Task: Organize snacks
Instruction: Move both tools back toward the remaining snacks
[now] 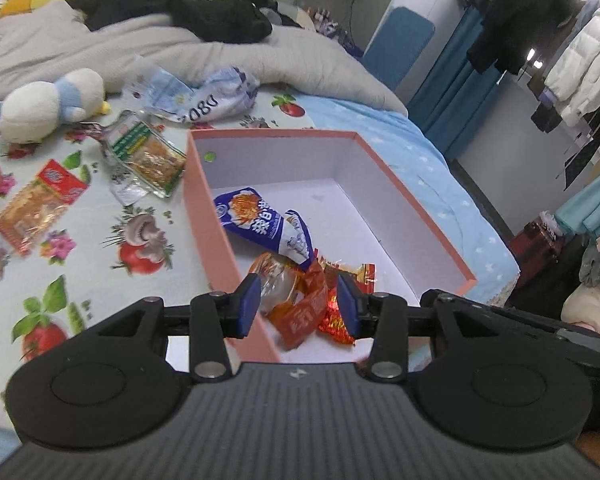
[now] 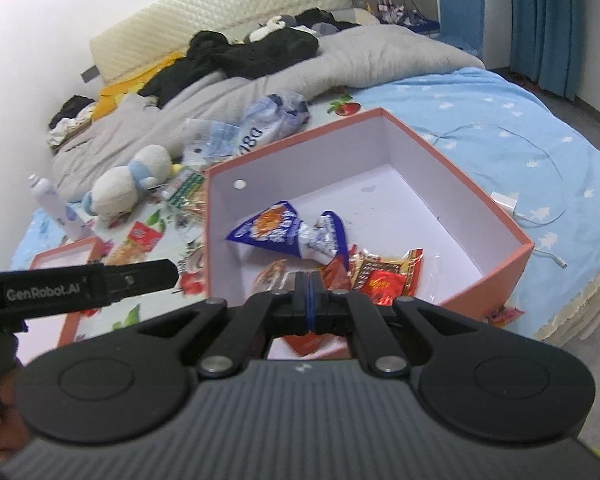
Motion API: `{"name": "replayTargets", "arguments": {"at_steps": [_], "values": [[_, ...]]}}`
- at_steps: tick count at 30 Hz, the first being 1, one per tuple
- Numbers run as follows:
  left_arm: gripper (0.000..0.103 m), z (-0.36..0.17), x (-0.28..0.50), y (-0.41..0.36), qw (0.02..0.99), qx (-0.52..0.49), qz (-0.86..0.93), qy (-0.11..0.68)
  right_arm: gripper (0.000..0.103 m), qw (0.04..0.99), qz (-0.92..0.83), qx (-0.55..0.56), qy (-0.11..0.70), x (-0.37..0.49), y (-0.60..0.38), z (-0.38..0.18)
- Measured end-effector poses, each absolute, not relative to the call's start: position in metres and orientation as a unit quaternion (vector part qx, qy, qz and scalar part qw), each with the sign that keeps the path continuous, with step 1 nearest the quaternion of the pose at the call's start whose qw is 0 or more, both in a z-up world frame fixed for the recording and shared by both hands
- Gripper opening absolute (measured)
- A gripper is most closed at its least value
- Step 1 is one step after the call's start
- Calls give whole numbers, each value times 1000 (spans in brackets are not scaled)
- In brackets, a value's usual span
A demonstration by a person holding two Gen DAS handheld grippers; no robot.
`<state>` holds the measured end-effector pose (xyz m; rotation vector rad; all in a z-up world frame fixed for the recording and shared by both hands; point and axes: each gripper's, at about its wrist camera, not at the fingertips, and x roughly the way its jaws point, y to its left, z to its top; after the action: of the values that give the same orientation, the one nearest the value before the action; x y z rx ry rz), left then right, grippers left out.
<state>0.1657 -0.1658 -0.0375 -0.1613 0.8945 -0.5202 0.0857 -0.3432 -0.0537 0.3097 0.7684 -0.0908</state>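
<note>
A pink box (image 1: 204,200) with a white inside stands on the bed; it also shows in the right wrist view (image 2: 496,276). Inside lie a blue and white snack packet (image 1: 260,220) (image 2: 284,228) and several orange and red snack packets (image 1: 300,304) (image 2: 384,276). My left gripper (image 1: 298,306) is open and empty, its jaws over the near left corner of the box above the orange packets. My right gripper (image 2: 310,304) is shut with nothing seen between its jaws, over the box's near edge. Loose snack packets (image 1: 148,156) (image 1: 36,208) lie on the sheet left of the box.
A plush toy (image 1: 48,104) (image 2: 132,184) and a crumpled plastic bag (image 1: 204,96) (image 2: 260,128) lie beyond the box. A second pink box (image 2: 68,256) is at the left. A grey duvet (image 1: 140,40), dark clothes, a white charger (image 2: 504,200) and the bed's right edge.
</note>
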Motion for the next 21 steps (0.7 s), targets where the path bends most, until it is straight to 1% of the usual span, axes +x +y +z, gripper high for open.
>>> {"name": "replayTargets", "arguments": {"at_steps": [11,21], "values": [[48,-12,85,-102,888,-72,-228,392,4,925,-14,145,350,34,-299,-30],[48,-9,33,-48,903,-85,-189,377,5,929,23,124,347,-2,-256,-31]]}}
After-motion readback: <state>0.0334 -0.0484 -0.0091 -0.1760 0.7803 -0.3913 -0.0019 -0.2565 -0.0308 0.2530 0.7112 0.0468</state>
